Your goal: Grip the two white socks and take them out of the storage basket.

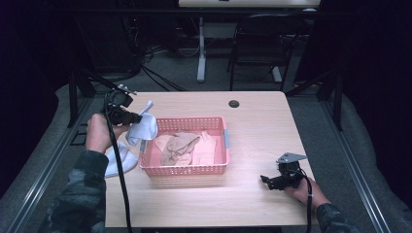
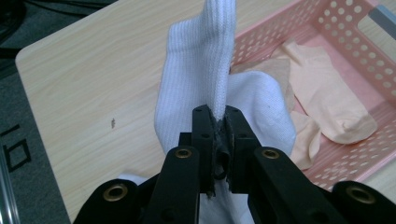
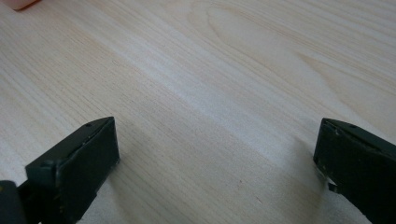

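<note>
My left gripper [image 1: 138,118] is shut on a white sock [image 1: 144,127] and holds it in the air beside the left end of a pink perforated basket [image 1: 218,167]. In the left gripper view the jaws pinch the ribbed white sock [image 2: 196,70], which hangs over the table with the basket [image 2: 345,28] behind it. Several peach-coloured socks [image 1: 187,145] lie inside the basket, among them a peach sock [image 2: 327,102]. A second white sock [image 1: 119,160] lies on the table at the left edge. My right gripper [image 1: 265,180] rests low on the table at the front right, open and with nothing between its jaws [image 3: 217,163].
The wooden table [image 1: 252,121] has a round cable hole [image 1: 234,103] near its far edge. A chair [image 1: 260,43] and a desk leg stand behind the table. Black cables trail from both grippers toward the front edge.
</note>
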A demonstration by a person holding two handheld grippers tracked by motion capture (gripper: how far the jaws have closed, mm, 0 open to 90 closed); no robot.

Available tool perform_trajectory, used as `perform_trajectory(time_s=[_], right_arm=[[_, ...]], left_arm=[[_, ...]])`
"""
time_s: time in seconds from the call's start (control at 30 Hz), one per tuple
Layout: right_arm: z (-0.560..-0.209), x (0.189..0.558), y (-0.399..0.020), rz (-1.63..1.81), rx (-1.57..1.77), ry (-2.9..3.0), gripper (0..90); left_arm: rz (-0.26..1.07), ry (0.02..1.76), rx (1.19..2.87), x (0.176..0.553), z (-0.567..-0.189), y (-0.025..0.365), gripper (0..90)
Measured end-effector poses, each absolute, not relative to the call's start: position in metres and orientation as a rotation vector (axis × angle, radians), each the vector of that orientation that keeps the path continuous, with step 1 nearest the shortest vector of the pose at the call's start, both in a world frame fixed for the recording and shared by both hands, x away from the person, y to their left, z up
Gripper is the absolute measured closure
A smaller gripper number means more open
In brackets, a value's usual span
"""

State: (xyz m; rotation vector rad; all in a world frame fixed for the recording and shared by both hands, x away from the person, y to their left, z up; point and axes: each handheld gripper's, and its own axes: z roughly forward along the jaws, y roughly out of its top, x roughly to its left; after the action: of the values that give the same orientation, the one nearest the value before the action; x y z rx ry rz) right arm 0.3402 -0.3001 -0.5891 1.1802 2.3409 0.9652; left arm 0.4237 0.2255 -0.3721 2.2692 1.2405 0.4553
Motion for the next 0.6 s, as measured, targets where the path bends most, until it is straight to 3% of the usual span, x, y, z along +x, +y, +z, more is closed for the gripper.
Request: perform_trajectory(time_s=[0.6], right_arm=[[-0.589,0.340,-0.300,0.967,1.182,2.336,0.0]], left_arm=[[0.493,1.367,2.175,0.403,-0.371,0.285,84.5]])
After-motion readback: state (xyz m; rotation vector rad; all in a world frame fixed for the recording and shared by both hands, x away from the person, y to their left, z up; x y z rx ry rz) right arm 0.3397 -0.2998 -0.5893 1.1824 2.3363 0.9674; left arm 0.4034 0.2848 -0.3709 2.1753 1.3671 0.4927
